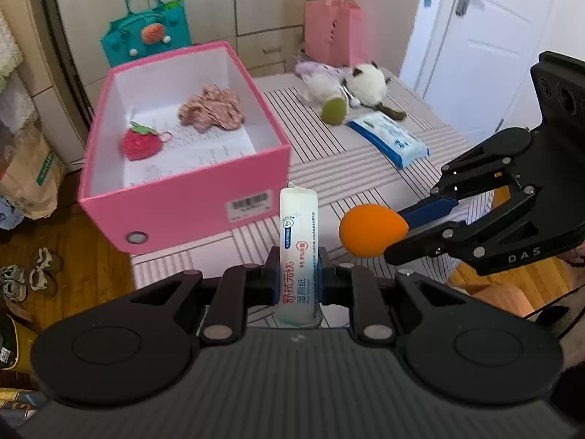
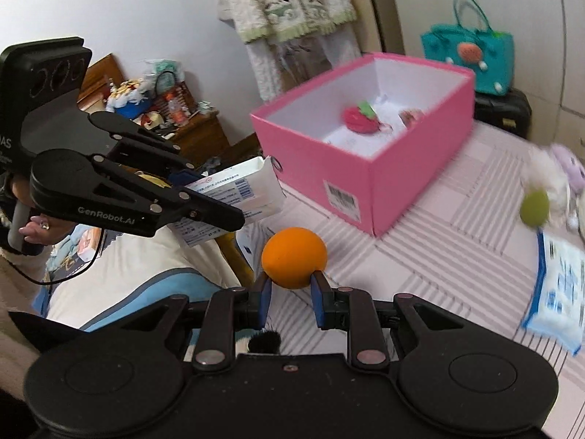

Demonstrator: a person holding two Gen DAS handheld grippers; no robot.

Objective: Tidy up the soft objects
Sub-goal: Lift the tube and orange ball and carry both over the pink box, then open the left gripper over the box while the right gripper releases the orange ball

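Left gripper point(image 1: 297, 278) pinches the white wet-wipe packet point(image 1: 297, 252) upright, centre frame; right gripper point(image 2: 290, 292) squeezes the orange egg-shaped sponge point(image 2: 294, 258), both poised before the open pink cardboard box point(image 1: 190, 201) upper left, likely for dropping in.

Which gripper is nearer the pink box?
Left. The left gripper, holding a wipes pack, sits just before the pink box; the right gripper, holding an orange ball, is farther off.
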